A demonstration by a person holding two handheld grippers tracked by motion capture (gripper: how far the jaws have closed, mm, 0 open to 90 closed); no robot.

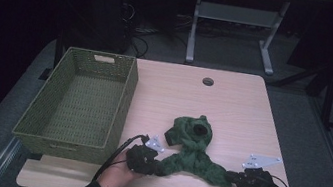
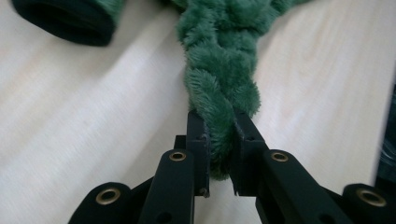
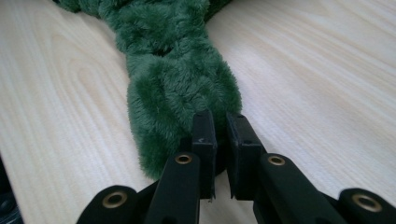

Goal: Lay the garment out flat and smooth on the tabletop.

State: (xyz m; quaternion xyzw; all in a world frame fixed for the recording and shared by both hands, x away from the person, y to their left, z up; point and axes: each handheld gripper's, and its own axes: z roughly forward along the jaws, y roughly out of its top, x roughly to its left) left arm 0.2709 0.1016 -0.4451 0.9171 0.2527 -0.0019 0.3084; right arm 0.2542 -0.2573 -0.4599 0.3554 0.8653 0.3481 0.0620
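We see the fuzzy dark-green fleece garment (image 1: 191, 150) bunched near the front edge of the pale wooden desk (image 1: 243, 105). Our left gripper (image 1: 155, 165) pinches one twisted end, our right gripper (image 1: 232, 177) clamps the other. A woven green basket (image 1: 122, 102) sits at the desk's left edge.

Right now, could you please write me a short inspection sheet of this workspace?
Surface: pale wood table, round hole near far edge.
Job's things: green fleece garment bunched near the front, two ends stretched toward the person's hands.
Clutter: green woven basket on the left, nothing inside.
Grippers: left gripper and right gripper each pinch one fleece end.
Cables: black cable trails from the left gripper.
Surroundings: dark room, grey table frame behind.
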